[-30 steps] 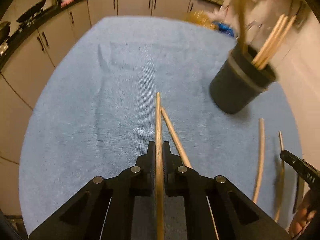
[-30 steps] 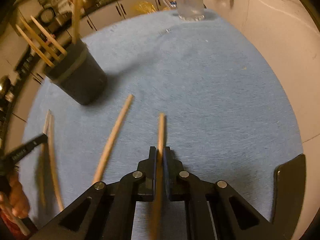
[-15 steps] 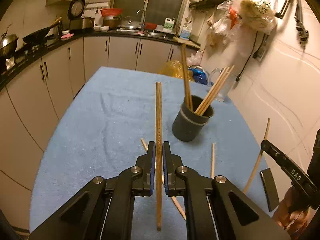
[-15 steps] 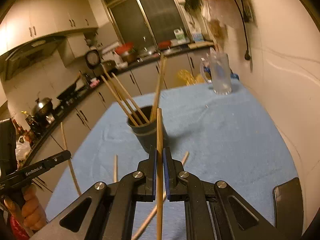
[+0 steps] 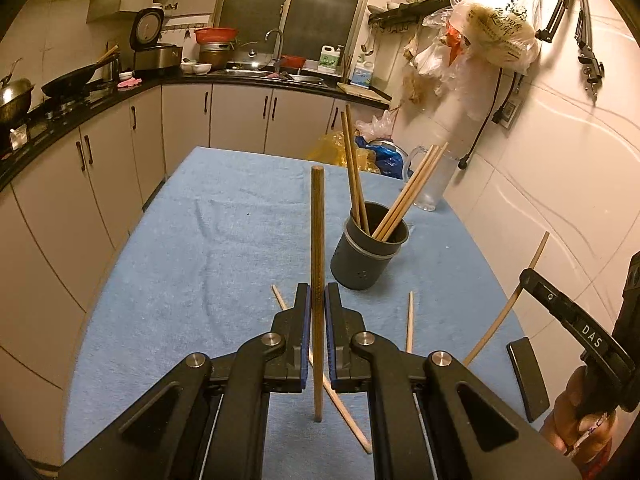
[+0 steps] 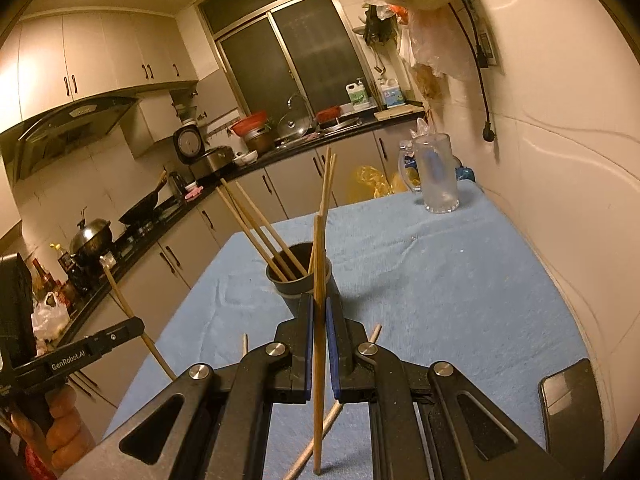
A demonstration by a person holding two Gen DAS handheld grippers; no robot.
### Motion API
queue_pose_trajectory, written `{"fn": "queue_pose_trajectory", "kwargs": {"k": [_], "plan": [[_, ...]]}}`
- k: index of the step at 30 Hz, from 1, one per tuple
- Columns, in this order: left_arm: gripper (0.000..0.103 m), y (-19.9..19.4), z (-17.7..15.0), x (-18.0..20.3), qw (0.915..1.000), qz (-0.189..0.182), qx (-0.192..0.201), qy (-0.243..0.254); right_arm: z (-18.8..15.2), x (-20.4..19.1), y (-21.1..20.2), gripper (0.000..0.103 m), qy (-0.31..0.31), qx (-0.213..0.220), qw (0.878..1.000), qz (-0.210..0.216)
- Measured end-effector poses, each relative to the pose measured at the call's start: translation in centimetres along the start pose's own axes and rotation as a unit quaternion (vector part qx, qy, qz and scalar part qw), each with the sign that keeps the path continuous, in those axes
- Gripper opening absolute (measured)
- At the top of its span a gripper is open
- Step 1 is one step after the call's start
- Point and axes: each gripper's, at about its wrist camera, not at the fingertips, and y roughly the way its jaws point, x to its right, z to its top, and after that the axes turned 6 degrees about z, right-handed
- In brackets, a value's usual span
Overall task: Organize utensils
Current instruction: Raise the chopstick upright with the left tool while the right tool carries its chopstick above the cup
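My left gripper (image 5: 317,300) is shut on a wooden chopstick (image 5: 317,240), held upright above the blue cloth. My right gripper (image 6: 319,312) is shut on another chopstick (image 6: 318,280), also upright, just in front of the dark holder cup (image 6: 298,280). The cup (image 5: 368,256) stands mid-table with several chopsticks (image 5: 404,196) leaning in it. Two loose chopsticks (image 5: 409,320) (image 5: 280,298) lie on the cloth in front of the cup. The right gripper's chopstick (image 5: 516,292) also shows at the right edge of the left wrist view.
The table is covered by a blue towel (image 5: 208,248). A glass jug (image 6: 436,176) stands at the far right corner by the wall. A dark phone (image 6: 568,408) lies near the right front edge. Kitchen cabinets (image 5: 100,168) run along the left.
Both grippers have lifted off the cloth and tilted up from looking down at the table, each carrying its chopstick upright. The cup now sits further ahead of both.
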Motion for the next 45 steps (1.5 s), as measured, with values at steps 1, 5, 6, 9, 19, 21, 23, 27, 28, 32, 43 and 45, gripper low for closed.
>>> {"fn": "queue_pose_trajectory", "kwargs": {"k": [1,5,6,9,19,21,23,27,28,32,43,45], "plan": [[0.006,-0.1,0.0,0.1,1.0,0.0,0.001,0.001,0.1,0.0,-0.1,0.007,0.001,0.002,1.0,0.0],[0.006,-0.2,0.4,0.4,1.0,-0.002,0.002,0.004,0.6,0.1,-0.5,0.007,0.001,0.009,1.0,0.002],[0.006,-0.3,0.5,0.5,1.0,-0.003,0.002,0.005,0.7,0.0,-0.5,0.007,0.001,0.01,1.0,0.003],[0.006,-0.4,0.7,0.8,1.0,-0.003,0.004,0.007,0.8,0.1,-0.5,0.007,0.005,0.01,1.0,0.008],[0.006,-0.9,1.2,1.6,0.9997,-0.003,0.015,0.021,1.0,-0.1,-0.5,0.007,0.002,0.009,1.0,0.013],[0.006,-0.9,1.1,1.7,0.9996,-0.002,0.017,0.022,1.0,-0.2,-0.5,0.007,0.001,0.01,1.0,0.013],[0.006,-1.0,1.2,1.7,0.9996,-0.001,0.018,0.023,1.1,-0.1,-0.5,0.007,0.001,0.009,1.0,0.014],[0.006,-0.9,1.2,1.9,0.9995,0.001,0.019,0.025,1.1,-0.1,-0.5,0.007,0.0,0.01,1.0,0.015],[0.006,-0.9,1.2,1.9,0.9995,0.001,0.02,0.025,1.1,-0.1,-0.5,0.007,0.001,0.01,1.0,0.015],[0.006,-0.9,1.2,2.0,0.9994,0.006,0.021,0.028,1.1,-0.1,-0.5,0.007,0.001,0.01,1.0,0.015],[0.006,-1.0,1.0,2.5,0.9988,0.014,0.026,0.038,1.4,-0.6,-0.7,0.007,-0.003,0.009,1.0,0.018],[0.006,-1.0,1.0,2.5,0.9988,0.014,0.026,0.038,1.4,-0.7,-0.7,0.007,-0.003,0.009,1.0,0.018]]}}
